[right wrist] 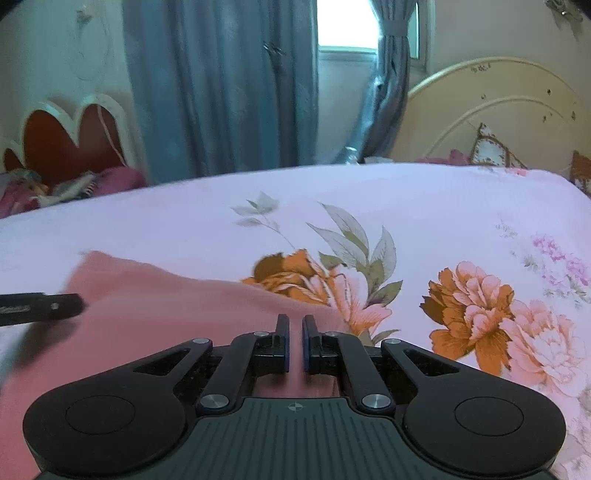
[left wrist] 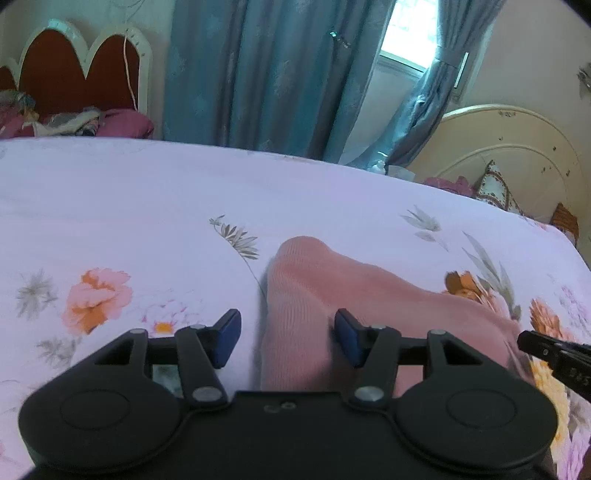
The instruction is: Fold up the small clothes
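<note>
A pink knitted garment (left wrist: 317,295) lies on the flowered bedsheet (left wrist: 147,206), with a rounded fold at its far end. My left gripper (left wrist: 288,332) hovers over the garment's left edge. Its blue pads (left wrist: 225,339) stand well apart and the fabric shows between them, unpinched. In the right wrist view the same garment (right wrist: 147,295) spreads left and under my right gripper (right wrist: 295,328). That gripper's jaws are closed to a thin slit at the garment's right edge, and pink fabric shows in the slit. The right gripper's tip (left wrist: 535,343) appears at the right of the left wrist view.
The bed ends at a far edge before blue curtains (left wrist: 266,74) and a window (right wrist: 343,26). A cream headboard (right wrist: 491,110) with cushions stands at the right. A second bed with a red headboard (left wrist: 74,70) and a heap of clothes is at the left.
</note>
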A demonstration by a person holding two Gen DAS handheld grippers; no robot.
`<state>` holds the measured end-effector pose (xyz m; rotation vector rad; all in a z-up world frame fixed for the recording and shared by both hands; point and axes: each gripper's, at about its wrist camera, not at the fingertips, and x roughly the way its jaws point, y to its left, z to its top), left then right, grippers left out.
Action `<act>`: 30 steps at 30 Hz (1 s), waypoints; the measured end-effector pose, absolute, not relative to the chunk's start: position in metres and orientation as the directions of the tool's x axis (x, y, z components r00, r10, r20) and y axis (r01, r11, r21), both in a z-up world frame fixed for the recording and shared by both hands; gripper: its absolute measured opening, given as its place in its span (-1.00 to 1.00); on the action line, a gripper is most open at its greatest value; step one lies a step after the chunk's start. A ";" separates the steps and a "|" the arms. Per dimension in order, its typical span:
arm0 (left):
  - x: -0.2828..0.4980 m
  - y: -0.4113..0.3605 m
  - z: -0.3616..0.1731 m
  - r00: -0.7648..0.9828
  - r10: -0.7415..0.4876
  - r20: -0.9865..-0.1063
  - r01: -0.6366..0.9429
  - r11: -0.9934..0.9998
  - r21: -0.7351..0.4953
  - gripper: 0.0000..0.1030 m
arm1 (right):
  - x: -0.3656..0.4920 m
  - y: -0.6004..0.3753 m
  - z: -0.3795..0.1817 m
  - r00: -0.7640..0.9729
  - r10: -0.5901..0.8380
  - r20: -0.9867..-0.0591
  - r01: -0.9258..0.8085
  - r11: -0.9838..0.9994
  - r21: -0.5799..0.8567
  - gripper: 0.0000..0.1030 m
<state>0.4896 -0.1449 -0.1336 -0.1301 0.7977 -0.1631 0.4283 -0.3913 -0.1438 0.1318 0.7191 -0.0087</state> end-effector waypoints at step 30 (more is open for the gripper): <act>0.372 -0.131 -0.120 0.669 -0.208 -0.713 0.161 0.978 -0.135 0.24 | 0.295 -0.380 -0.131 0.732 0.112 -0.672 -0.049 0.992 0.112 -0.88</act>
